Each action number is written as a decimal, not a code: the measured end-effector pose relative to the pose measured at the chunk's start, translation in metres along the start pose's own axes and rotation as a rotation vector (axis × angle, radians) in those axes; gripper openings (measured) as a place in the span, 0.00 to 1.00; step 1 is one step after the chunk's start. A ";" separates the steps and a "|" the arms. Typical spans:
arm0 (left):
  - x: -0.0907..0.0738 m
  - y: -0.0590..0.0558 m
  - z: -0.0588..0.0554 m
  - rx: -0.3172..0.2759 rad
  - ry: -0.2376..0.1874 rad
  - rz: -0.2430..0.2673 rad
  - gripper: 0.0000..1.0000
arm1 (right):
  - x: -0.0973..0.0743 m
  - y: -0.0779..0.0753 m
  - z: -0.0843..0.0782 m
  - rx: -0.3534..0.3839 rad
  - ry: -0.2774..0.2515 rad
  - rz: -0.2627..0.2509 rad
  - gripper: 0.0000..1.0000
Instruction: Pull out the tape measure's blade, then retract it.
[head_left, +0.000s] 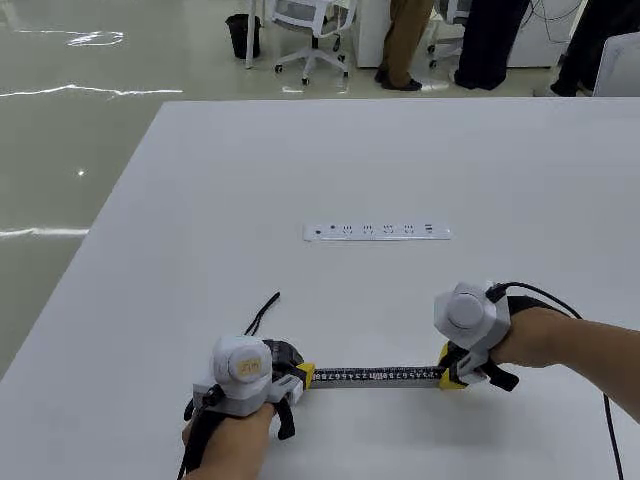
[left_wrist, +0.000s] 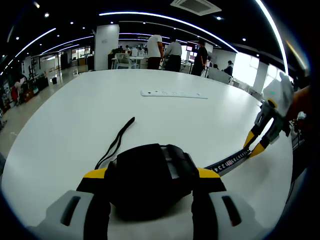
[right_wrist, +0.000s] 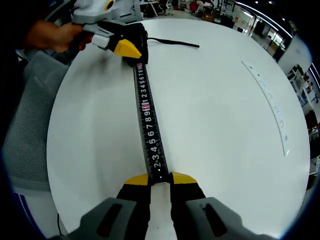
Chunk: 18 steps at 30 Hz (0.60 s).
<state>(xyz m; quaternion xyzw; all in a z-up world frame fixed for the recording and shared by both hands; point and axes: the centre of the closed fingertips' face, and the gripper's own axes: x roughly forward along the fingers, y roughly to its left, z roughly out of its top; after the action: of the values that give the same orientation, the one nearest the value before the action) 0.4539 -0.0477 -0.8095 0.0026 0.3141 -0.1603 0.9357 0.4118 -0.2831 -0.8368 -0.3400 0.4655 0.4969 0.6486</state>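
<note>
The pulling-out step looks under way: the blade is out of the tape measure case and lies flat on the white table, stretched from left to right across the near part. The left gripper is squeezed tight on the case, one jaw on each side of it; the right gripper is pinched on the very end of the blade, its yellow tips closed over it.

I cannot tell how far the blade should come out. I think the next move is either a bit more pull to the right or a slow ride back to the left — keeping the blade straight and not letting go, so it does not snap back.

The case is black, rounded and looks rubbery; a thin black strap lies loose on the table past it. The blade is a thin, stiff strip, dark with pale numbers and one red mark; the table is smooth and a little shiny; farther off lies a long, flat white power strip.
</note>
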 end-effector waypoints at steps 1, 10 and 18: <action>0.000 0.000 0.000 -0.001 0.000 -0.001 0.62 | 0.000 0.000 0.001 -0.001 -0.001 0.001 0.14; 0.000 0.000 0.000 -0.005 0.001 -0.005 0.62 | 0.001 0.001 0.006 -0.005 -0.002 0.005 0.14; 0.000 0.001 -0.001 -0.013 0.002 -0.011 0.63 | 0.002 0.002 0.010 -0.005 -0.005 0.005 0.14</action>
<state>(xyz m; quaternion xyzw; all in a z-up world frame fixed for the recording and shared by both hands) 0.4541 -0.0470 -0.8102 -0.0050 0.3162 -0.1634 0.9345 0.4128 -0.2727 -0.8354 -0.3392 0.4634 0.5007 0.6476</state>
